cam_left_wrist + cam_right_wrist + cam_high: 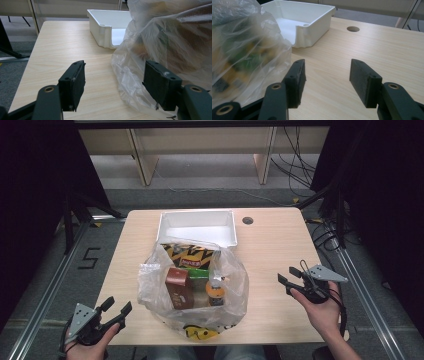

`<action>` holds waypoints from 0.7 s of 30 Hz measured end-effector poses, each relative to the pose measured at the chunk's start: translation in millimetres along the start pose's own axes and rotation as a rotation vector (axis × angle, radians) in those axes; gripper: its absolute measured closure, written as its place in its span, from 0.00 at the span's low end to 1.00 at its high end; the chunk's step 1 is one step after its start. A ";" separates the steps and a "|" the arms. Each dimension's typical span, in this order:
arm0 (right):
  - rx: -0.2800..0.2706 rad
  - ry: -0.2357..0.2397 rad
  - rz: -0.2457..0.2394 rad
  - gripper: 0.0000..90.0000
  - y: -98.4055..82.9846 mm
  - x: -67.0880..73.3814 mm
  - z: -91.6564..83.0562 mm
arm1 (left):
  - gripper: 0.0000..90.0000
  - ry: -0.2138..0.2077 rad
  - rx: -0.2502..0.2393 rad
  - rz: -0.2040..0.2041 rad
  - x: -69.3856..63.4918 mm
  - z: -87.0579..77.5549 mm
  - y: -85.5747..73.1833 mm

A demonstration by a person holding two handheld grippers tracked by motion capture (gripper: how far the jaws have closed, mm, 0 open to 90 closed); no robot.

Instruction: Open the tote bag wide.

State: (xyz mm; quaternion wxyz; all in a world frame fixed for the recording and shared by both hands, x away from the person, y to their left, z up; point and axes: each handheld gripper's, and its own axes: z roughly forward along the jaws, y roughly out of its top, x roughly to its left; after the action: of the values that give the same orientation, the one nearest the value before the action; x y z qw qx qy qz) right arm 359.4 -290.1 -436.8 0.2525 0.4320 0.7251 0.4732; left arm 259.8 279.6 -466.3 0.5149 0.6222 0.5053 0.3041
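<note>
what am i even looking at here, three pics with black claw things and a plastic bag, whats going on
A person sits at a wooden table and holds a hand-operated two-jaw gripper in each hand; there is no robot arm. The high view looks down from above: the left gripper is at the lower left, the right gripper at the right. The other two pictures come from cameras riding on the grippers, looking out between their black jaws. On the table lie a clear plastic bag holding snack packs, a brown carton and a small bottle, and behind it a white bin. Both grippers are open and hold nothing.

overhead forward-down, gripper views low, sharing bag point(195, 285)
</note>
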 end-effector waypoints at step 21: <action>-0.004 0.088 -0.099 0.55 13.5 22.0 -0.1 | 0.37 -0.169 -0.060 0.035 -25.7 -11.4 26.1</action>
State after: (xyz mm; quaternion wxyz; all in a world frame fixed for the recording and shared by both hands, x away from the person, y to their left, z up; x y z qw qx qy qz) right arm 353.6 -268.6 -423.7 0.2444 0.3737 0.7549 0.4803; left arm 250.0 260.2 -434.7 0.5687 0.6388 0.4396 0.2744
